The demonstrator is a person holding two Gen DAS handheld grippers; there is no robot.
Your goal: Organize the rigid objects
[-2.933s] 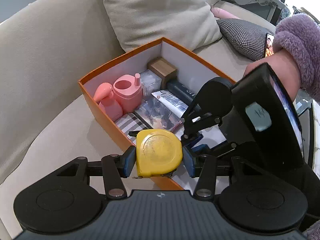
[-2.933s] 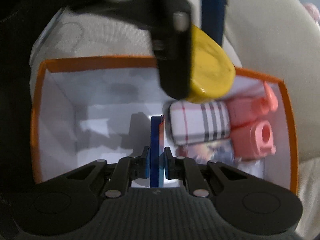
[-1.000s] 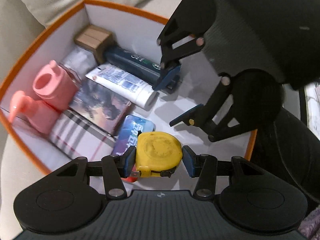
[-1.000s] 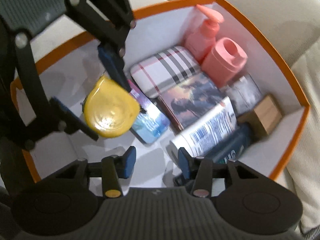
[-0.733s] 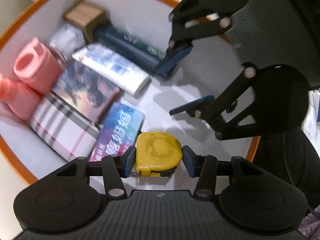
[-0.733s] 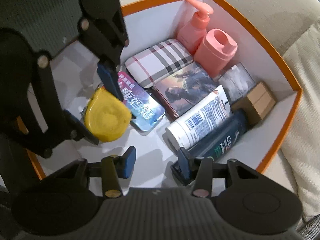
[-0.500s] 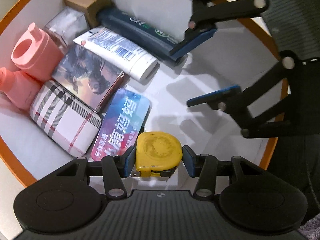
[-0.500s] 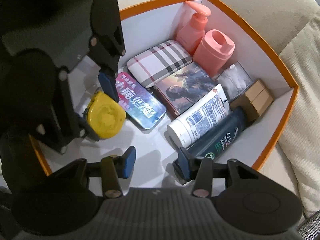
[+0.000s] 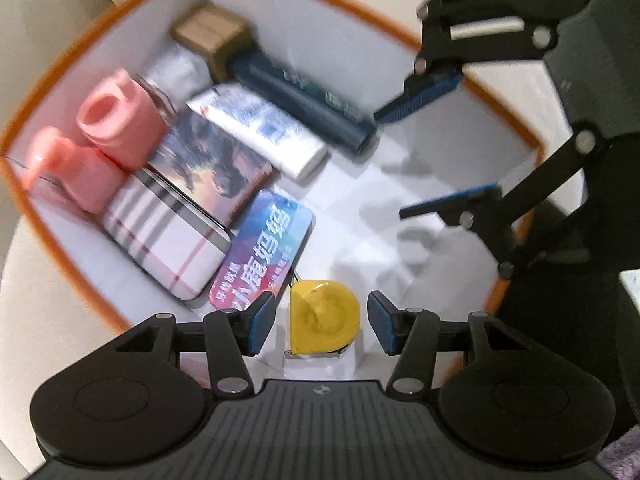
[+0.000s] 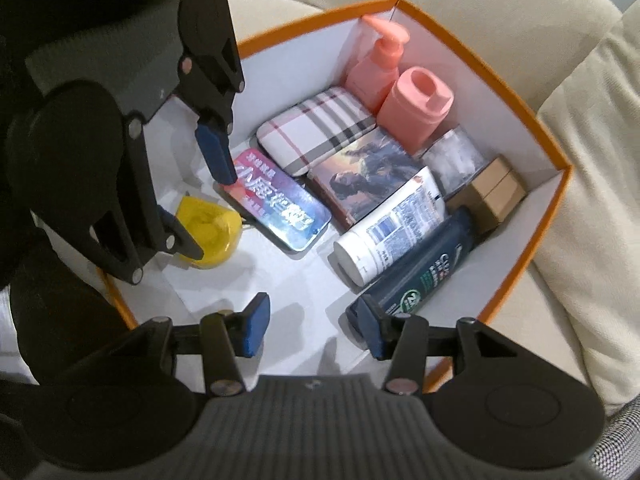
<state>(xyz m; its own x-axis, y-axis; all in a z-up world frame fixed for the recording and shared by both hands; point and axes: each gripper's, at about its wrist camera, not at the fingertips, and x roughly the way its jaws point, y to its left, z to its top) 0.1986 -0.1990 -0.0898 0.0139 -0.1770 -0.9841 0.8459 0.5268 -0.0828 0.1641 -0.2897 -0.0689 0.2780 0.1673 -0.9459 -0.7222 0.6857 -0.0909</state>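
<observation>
Left gripper fingers opening off yellow tape measure, right gripper empty, half-open; could tip against tin at ten o'clock.

The orange box stands on a cream sofa. A pale cushion lies just beside the box – it almost touches the orange wall. The seat fabric is plain and looks soft. At one lower corner, a small piece of houndstooth cloth shows – mostly hidden.
</observation>
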